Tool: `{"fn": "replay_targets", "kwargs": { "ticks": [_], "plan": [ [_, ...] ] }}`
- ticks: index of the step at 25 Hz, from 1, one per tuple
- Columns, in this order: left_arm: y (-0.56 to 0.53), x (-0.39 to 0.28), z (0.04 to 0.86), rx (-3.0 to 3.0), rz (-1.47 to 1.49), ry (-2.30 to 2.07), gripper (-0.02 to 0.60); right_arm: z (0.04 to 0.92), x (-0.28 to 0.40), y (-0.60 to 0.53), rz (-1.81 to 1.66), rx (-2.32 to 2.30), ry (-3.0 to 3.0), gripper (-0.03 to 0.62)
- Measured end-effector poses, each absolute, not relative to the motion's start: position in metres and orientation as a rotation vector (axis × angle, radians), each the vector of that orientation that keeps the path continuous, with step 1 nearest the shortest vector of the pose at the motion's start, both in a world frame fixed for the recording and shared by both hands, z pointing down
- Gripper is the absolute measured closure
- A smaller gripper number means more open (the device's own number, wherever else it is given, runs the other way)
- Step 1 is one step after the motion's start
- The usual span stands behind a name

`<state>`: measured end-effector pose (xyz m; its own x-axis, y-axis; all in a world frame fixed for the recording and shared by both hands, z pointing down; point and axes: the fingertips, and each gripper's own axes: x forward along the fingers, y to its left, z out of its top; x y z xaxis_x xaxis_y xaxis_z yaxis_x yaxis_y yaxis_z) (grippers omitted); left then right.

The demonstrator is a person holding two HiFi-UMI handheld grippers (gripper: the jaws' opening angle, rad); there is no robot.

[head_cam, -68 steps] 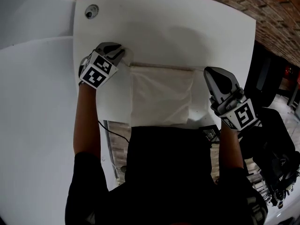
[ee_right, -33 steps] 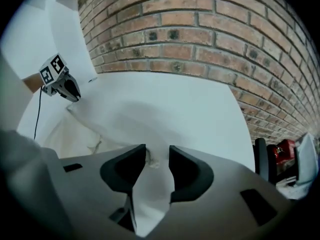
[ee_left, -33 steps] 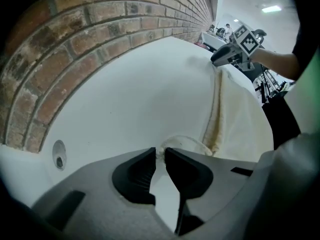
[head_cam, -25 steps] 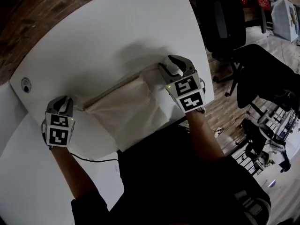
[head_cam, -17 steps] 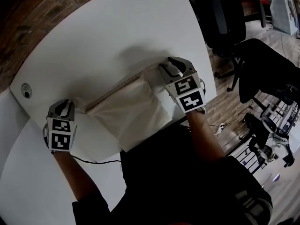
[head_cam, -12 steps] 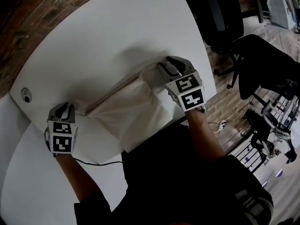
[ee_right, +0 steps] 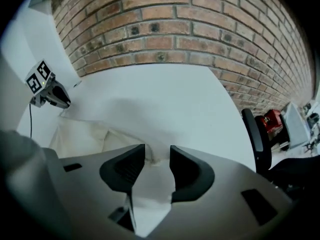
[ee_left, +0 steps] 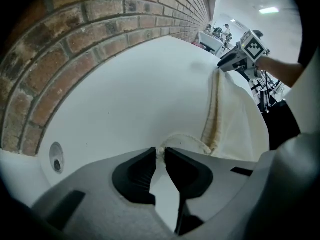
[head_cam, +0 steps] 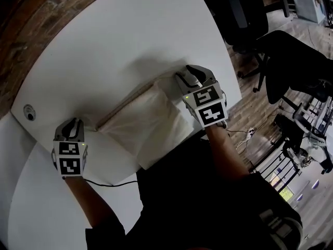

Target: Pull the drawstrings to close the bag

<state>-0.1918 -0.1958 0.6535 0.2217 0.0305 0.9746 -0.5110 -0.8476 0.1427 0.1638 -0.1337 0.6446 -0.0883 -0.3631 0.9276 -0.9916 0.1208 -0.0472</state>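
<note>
A cream cloth bag [head_cam: 148, 124] lies flat on the white table [head_cam: 119, 46]. My left gripper [head_cam: 73, 122] stands a little off the left end of the bag's top hem. In the left gripper view it [ee_left: 160, 154] is shut on the pale drawstring [ee_left: 185, 140], which loops back to the bag [ee_left: 240, 129]. My right gripper [head_cam: 193, 73] points down over the hem's right end. Its jaws [ee_right: 157, 156] have just been opening and stand apart, with the bag's corner cloth loose between them. Each gripper shows small in the other's view: the right [ee_left: 240, 59], the left [ee_right: 47, 91].
A brick wall [ee_right: 190, 29] runs along the table's far side. A round cable grommet [head_cam: 28, 112] sits near the left gripper. The table's right edge [head_cam: 229, 72] is close beside the right gripper, with black office chairs [head_cam: 291, 51] beyond. Another white table [head_cam: 31, 202] adjoins at lower left.
Since the earliest frame the right gripper has come in onto the bag's right top corner, and the left gripper stands farther out from the left corner. Over the last second neither has visibly shifted.
</note>
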Motion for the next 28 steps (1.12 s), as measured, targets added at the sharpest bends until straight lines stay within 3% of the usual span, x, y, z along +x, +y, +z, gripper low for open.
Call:
{"fn": "replay_targets", "kwargs": {
  "ticks": [5,9,14,21,28],
  "plan": [
    [-0.196,-0.19,0.653,2.07,1.681,-0.434,0.509,0.644,0.164,-0.132,1.027,1.405,-1.59,0.461],
    [-0.196,-0.191,0.654,2.073,1.684,-0.439,0.509,0.645,0.161,-0.133,0.993,1.42,-1.605,0.546],
    [-0.196,-0.191,0.655,2.113,1.607,-0.479,0.511,0.64,0.15,-0.141,0.798,1.391,-1.671,0.549],
    [-0.199,-0.197,0.65,2.281,1.176,-0.786,0.537,0.612,0.154,-0.16,0.565,1.402,-1.797,0.549],
    [-0.199,-0.215,0.629,2.33,0.965,-1.117,0.54,0.581,0.162,-0.173,0.404,1.43,-1.88,0.553]
  ]
}}
